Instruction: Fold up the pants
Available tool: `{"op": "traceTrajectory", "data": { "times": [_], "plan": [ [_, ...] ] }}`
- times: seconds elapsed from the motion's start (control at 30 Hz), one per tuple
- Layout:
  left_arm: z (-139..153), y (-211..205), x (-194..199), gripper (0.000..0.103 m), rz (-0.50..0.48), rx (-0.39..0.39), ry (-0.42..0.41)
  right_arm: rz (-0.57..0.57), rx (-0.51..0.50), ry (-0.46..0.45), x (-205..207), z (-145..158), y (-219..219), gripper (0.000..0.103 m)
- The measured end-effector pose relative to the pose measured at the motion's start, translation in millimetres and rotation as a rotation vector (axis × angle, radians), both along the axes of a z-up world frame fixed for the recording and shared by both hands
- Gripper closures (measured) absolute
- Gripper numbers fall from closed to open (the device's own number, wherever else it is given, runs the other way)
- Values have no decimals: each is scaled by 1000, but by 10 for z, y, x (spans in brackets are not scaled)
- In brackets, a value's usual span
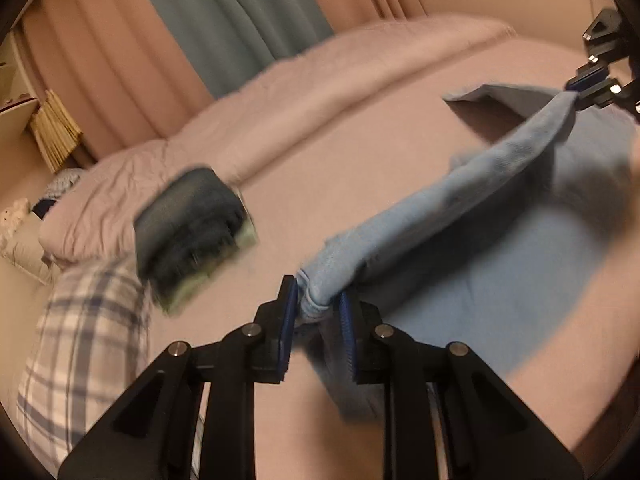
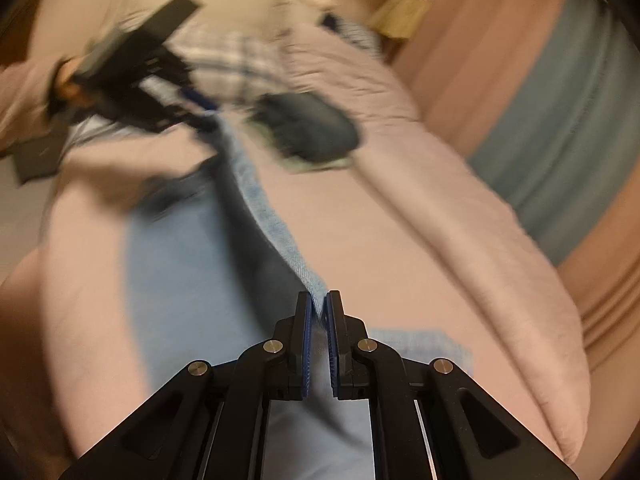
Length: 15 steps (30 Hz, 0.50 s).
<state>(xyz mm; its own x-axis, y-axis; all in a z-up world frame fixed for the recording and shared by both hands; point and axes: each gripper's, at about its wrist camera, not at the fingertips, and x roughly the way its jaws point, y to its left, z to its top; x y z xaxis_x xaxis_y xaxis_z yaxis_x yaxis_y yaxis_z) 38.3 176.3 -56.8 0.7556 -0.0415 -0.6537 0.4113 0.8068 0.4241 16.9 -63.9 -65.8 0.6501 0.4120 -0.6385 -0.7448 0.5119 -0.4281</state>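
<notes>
Light blue pants point(image 1: 460, 200) are stretched in the air above a pink bed point(image 1: 320, 160), held between both grippers, with part of them lying flat on the bed point(image 1: 500, 280). My left gripper point(image 1: 318, 300) is shut on one bunched end of the pants. My right gripper point(image 2: 319, 304) is shut on the other edge of the pants point(image 2: 264, 208); it also shows at the far right of the left wrist view point(image 1: 580, 94). The left gripper shows blurred in the right wrist view point(image 2: 200, 108).
A dark folded garment point(image 1: 188, 224) lies on the bed near a rolled pink duvet point(image 1: 340, 80). A plaid pillow point(image 1: 80, 340) sits at the bed's left. Pink and teal curtains point(image 1: 224, 20) hang behind. Shelves point(image 1: 16, 92) stand at far left.
</notes>
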Motion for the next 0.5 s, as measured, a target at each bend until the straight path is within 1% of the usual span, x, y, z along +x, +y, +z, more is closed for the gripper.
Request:
{"op": "traceTrajectory", "data": {
  "times": [0.07,0.1,0.17,0.2,0.23,0.27,0.33,0.4,0.5],
  "plan": [
    [-342,112,-38,84,20,12,70,31,-25,80,-222,-305,58,95],
    [-502,122,-83,85,34,7,104,34,-46,93,-287,-430,67,95],
    [-737,194,-32,86,65,-5,138,33,-90,150,-369,-761,153,95],
    [-817,190,-32,86,84,-14,138,32,-106,160,-380,-894,189,95],
    [-838,200,-60,86,100,-28,126,30,-120,172,-385,-1029,231,95],
    [-828,209,-30,86,111,-43,118,27,-132,172,-379,-1100,271,95],
    [-785,263,1,86,134,-90,118,19,-136,162,-348,-1132,286,95],
    [-761,279,-33,86,137,-96,113,12,-121,159,-290,-1028,280,95],
    [-720,305,-71,86,132,-118,111,41,-81,161,-408,-950,234,98]
  ]
}}
